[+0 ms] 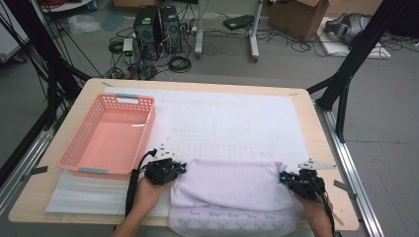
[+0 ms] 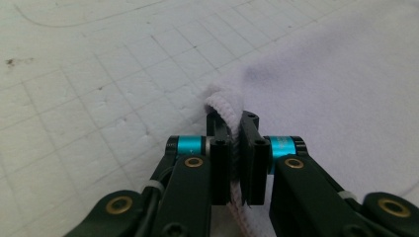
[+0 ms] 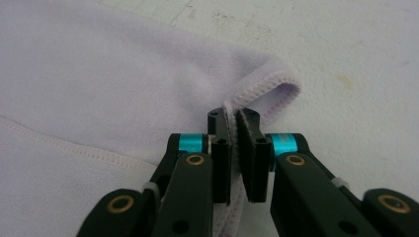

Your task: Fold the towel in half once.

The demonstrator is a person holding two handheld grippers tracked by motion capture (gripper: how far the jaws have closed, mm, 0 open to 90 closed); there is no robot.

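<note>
A pale lilac towel (image 1: 232, 190) lies folded at the near edge of the table, a row of butterfly prints along its front hem. My left gripper (image 1: 174, 167) is at the towel's far left corner and is shut on the towel (image 2: 326, 84), with the stitched hem pinched between the jaws (image 2: 236, 148). My right gripper (image 1: 286, 177) is at the far right corner, shut on the towel (image 3: 99, 84) too, the hem edge (image 3: 276, 84) curling just beyond the jaws.
A pink plastic basket (image 1: 109, 136) stands empty on the left of the table, close to the left gripper. A white gridded mat (image 1: 232, 118) covers the table beyond the towel. Computers, cables and boxes sit on the floor behind.
</note>
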